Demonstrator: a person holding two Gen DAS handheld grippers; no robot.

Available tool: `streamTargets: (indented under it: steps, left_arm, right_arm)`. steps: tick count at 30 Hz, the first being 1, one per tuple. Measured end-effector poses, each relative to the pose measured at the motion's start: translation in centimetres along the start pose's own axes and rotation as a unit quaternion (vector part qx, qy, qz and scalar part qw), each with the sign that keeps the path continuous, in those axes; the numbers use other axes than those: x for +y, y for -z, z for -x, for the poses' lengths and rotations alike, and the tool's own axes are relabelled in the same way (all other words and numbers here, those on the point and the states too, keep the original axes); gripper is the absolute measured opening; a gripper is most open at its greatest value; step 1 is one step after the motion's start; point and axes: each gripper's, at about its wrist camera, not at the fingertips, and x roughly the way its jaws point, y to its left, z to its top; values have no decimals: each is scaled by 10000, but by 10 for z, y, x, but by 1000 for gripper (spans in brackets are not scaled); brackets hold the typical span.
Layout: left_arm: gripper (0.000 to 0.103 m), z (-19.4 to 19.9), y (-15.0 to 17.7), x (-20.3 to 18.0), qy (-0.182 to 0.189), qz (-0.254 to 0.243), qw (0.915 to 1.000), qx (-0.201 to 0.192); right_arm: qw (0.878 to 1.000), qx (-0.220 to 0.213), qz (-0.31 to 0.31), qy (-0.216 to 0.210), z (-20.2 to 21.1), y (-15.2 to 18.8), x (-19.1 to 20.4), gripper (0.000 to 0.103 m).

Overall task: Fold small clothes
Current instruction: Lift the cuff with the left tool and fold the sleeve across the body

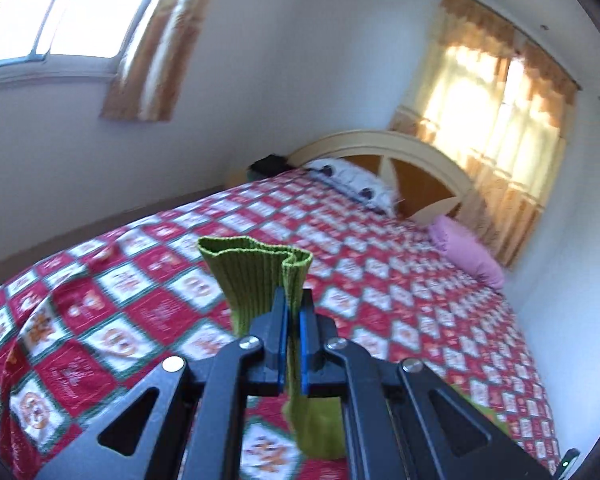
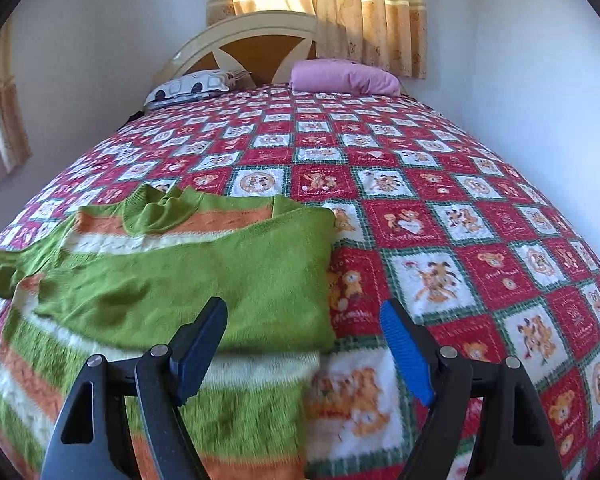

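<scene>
Bedspread (image 2: 440,184); sweater (image 2: 204,280) (cuff) in left hand-held gripper (image 1: 294,300)

A bed (image 2: 440,208) fills the room, spread with a red and white checked quilt (image 2: 380,152) printed with teddy bears. At its head lie a white patterned pillow (image 2: 188,86) and a pink pillow (image 2: 340,76), against an arched wooden headboard (image 2: 260,46). Yellow-orange curtains (image 2: 340,4) hang behind, and another curtained window (image 1: 60,20) lights the side wall.
</scene>
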Motion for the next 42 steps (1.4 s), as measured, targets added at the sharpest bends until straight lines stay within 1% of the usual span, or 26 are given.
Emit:
streamTargets:
  steps: [3, 7, 11, 14, 17, 20, 22, 23, 25, 26, 27, 28, 29, 30, 31, 32, 33, 35, 36, 38, 40, 41, 42]
  left_arm:
    - [5, 3, -3, -36, 260, -253, 9993, -91]
    - [5, 5, -5, -83, 603, -579, 9963, -182]
    - [5, 5, 4, -126, 834, -873, 9925, -196]
    - [5, -1, 19, -158, 1030, -1052, 9890, -106]
    - [5, -8, 46, -194, 1168, -1376, 9836, 8]
    - [5, -25, 88, -233, 1339, -1672, 9762, 344]
    - [5, -31, 115, -256, 1317, -1937, 9713, 411]
    - [5, -39, 139, -270, 1270, -2171, 9669, 433]
    - [5, -50, 171, -288, 1310, -2367, 9606, 633]
    - [6, -61, 197, -297, 1274, -2515, 9560, 816]
    - [7, -67, 212, -305, 1250, -2594, 9528, 961]
    - [10, -73, 227, -311, 1231, -2676, 9493, 1100]
    - [13, -80, 249, -316, 1183, -2822, 9437, 1256]
    - [14, -81, 259, -322, 1146, -2925, 9396, 1360]
    - [19, -81, 271, -324, 1109, -3072, 9332, 1501]
    - [21, -78, 277, -324, 1167, -3174, 9275, 1591]
    - [22, -72, 279, -323, 1252, -3220, 9246, 1603]
    - [31, -56, 273, -310, 1388, -3365, 9194, 1492]
    - [35, -51, 271, -307, 1407, -3417, 9181, 1433]
    - [57, -40, 256, -285, 1334, -3518, 9189, 1187]
    - [66, -37, 240, -254, 1061, -3549, 9239, 959]
    - [68, -35, 229, -230, 830, -3551, 9271, 863]
    - [68, -37, 225, -213, 651, -3569, 9283, 817]
  right_arm:
    - [10000, -54, -28, -68, 11, 10, -8, 79]
    - [9998, -51, -115, -150, 23, 23, -21, 79]
    - [9997, -74, -157, -158, 35, 33, -35, 79]
    - [9996, -79, -245, -145, 41, 40, -46, 79]
    - [9992, -75, -358, -152, 43, 47, -56, 79]
    - [9989, -24, -448, -167, 40, 55, -62, 79]
    - [9984, 32, -529, -186, 36, 61, -66, 79]
    - [9981, 78, -585, -200, 33, 65, -69, 79]
    - [9975, 165, -660, -200, 28, 71, -72, 79]
    - [9970, 232, -704, -204, 25, 73, -74, 79]
    - [9967, 253, -734, -225, 24, 74, -75, 79]
    - [9967, 234, -742, -236, 25, 74, -76, 79]
    - [9967, 199, -756, -240, 26, 74, -77, 79]
    - [9966, 184, -769, -242, 27, 74, -77, 79]
    - [9965, 196, -774, -251, 26, 74, -77, 79]
    - [9965, 200, -774, -259, 26, 75, -77, 79]
    - [9964, 189, -777, -288, 26, 75, -78, 79]
    - [9962, 165, -769, -370, 27, 75, -77, 79]
    - [9961, 150, -764, -414, 28, 75, -78, 79]
    - [9960, 63, -769, -447, 31, 74, -78, 79]
    - [9959, -122, -765, -457, 39, 73, -77, 79]
    - [9957, -250, -768, -446, 45, 72, -77, 79]
    - [9953, -328, -783, -458, 50, 70, -75, 79]
